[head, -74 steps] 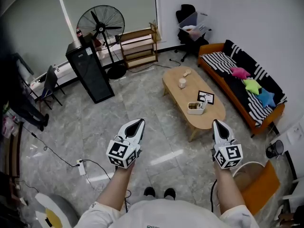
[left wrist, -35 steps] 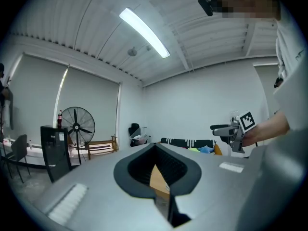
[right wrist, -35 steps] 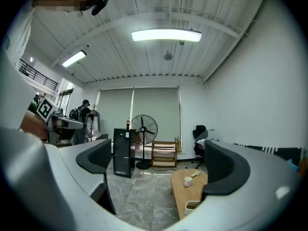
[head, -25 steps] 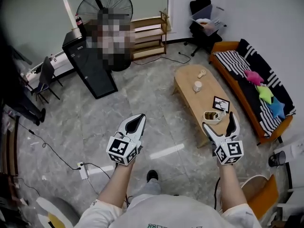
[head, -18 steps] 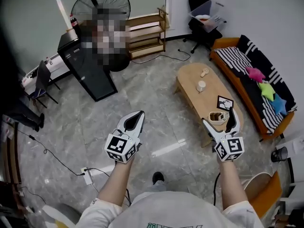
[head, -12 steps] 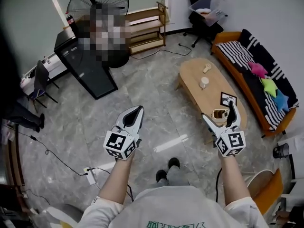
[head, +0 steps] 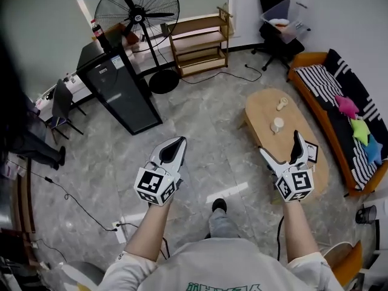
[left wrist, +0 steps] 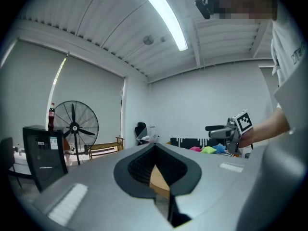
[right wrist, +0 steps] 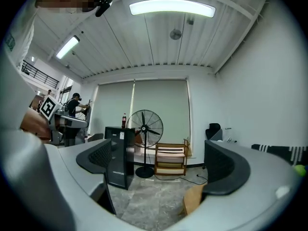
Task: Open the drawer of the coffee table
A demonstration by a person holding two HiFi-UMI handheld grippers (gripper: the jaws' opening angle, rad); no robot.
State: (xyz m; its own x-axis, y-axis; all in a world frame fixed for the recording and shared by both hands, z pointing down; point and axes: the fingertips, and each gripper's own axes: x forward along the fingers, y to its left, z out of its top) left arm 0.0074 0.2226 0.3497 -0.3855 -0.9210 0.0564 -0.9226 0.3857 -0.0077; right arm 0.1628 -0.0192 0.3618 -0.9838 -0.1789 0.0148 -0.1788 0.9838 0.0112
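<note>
The coffee table [head: 285, 120], an oval wooden top, stands on the floor ahead and to the right, beside the orange sofa [head: 315, 102]. The right gripper [head: 280, 145] hangs in the air in front of its near end, with its jaws spread wide and nothing between them. In the right gripper view, only a wooden corner of the table shows low beside the right-hand pad [right wrist: 224, 167], not touching it. The drawer itself cannot be made out in any view. The left gripper [head: 177, 141] is well apart from the table, over bare floor, with its jaws pressed together on nothing; in its own view a sliver of the wooden top shows past the closed tips. On the table stand a white cup [head: 277, 125] and a small pale object [head: 282, 103], and a black-and-white marker card [head: 311, 152] lies just beside the right gripper. The floor [head: 200, 126] is grey marbled tile. Along the far wall are a standing fan [head: 142, 17], a black cabinet [head: 118, 90] with a bottle [head: 97, 32] on top, a low wooden shelf [head: 197, 44] and an office chair [head: 279, 23]. Both bare forearms reach forward, each gripper's marker cube toward the person and its jaws pointing away.
</note>
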